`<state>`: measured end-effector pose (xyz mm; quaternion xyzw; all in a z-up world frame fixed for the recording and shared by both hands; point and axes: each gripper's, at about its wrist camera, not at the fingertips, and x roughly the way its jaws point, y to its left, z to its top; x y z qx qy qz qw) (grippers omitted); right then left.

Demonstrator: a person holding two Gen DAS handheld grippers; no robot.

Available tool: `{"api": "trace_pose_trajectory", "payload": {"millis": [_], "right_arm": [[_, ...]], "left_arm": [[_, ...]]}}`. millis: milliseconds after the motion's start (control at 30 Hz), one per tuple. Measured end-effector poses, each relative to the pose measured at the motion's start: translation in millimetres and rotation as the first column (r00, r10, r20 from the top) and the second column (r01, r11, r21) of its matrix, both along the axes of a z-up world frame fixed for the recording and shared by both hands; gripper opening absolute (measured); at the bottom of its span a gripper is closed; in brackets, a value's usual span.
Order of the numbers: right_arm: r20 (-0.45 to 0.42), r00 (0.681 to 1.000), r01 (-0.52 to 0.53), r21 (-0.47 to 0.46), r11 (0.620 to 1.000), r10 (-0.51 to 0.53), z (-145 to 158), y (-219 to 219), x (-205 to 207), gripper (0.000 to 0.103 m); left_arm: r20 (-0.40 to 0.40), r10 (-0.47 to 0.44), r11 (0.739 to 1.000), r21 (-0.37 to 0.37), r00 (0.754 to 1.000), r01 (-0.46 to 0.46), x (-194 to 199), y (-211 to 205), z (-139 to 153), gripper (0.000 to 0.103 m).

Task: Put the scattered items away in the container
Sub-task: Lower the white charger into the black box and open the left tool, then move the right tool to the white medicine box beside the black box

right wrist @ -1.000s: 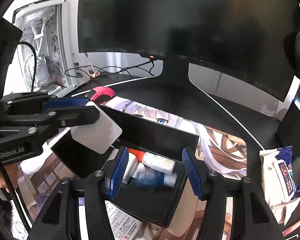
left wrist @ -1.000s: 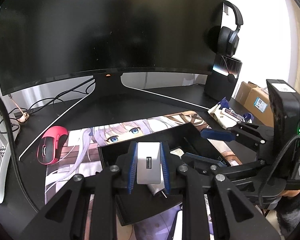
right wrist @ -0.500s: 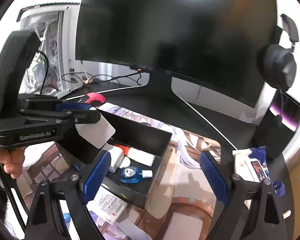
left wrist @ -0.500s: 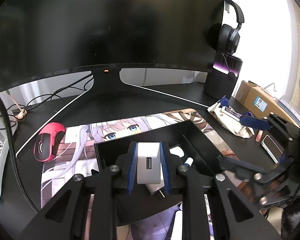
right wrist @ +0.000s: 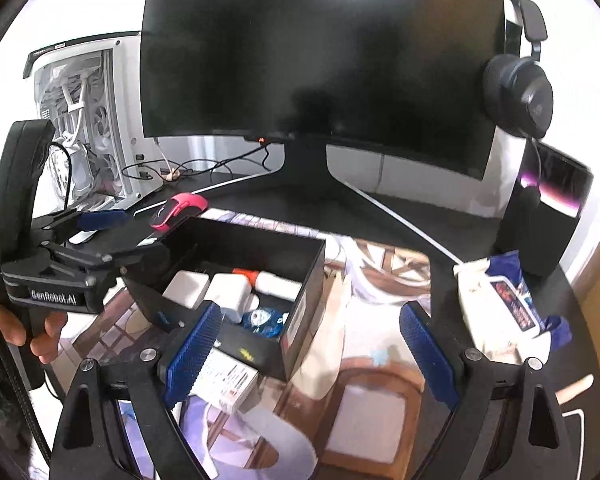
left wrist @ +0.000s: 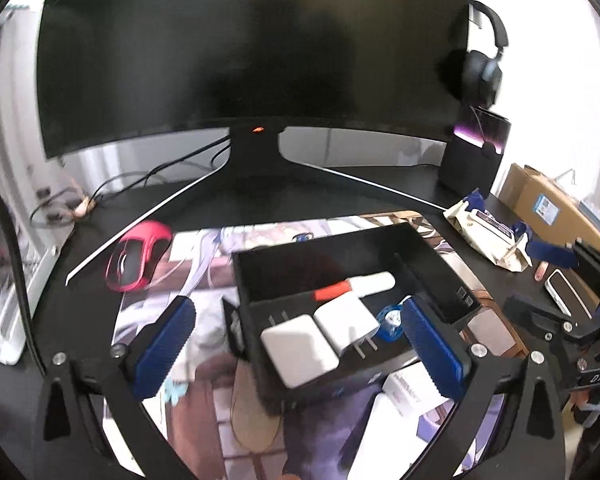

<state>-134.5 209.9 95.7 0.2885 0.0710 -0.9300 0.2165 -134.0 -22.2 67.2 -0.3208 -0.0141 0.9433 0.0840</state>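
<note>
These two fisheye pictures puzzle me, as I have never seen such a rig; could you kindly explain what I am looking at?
There is no robot here. A person holds a hand-held gripper in each hand, each with two blue-padded fingers and a camera looking forward along them. One picture comes from the left gripper, the other from the right gripper. In the right view you can also see the left gripper from the side, with the person's hand on its grip.

Both look over a desk with a printed desk mat, a dark monitor, a red mouse and a packet of wipes.

The black box is the container. Inside lie two white chargers, a white tube with a red cap and a small blue item.

The left fingers are opening above the box, the right ones are open, and neither holds anything.
</note>
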Motion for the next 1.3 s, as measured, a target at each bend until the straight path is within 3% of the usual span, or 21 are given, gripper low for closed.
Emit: {"api": "trace_pose_trajectory", "payload": {"millis": [267, 733, 1300], "right_arm": [[0.038, 0.999, 0.014, -0.002, 1.0, -0.014, -15.4, -1.0, 18.3, 0.092], [0.103, 0.994, 0.019, -0.01, 1.0, -0.018, -32.8, -18.4, 37.3, 0.092], [0.187, 0.981, 0.05, -0.03, 0.998, -0.044, -52.2, -40.0, 28.9, 0.092]], "left_arm": [[0.023, 0.066, 0.997, 0.025, 0.998, -0.067, 27.2, -18.5, -10.0, 0.103], [0.034, 0.06, 0.998, 0.024, 0.998, -0.06, 53.1, -24.5, -22.4, 0.103], [0.062, 0.025, 1.0, 0.016, 0.998, -0.026, 72.0, -21.2, -31.9, 0.103]]}}
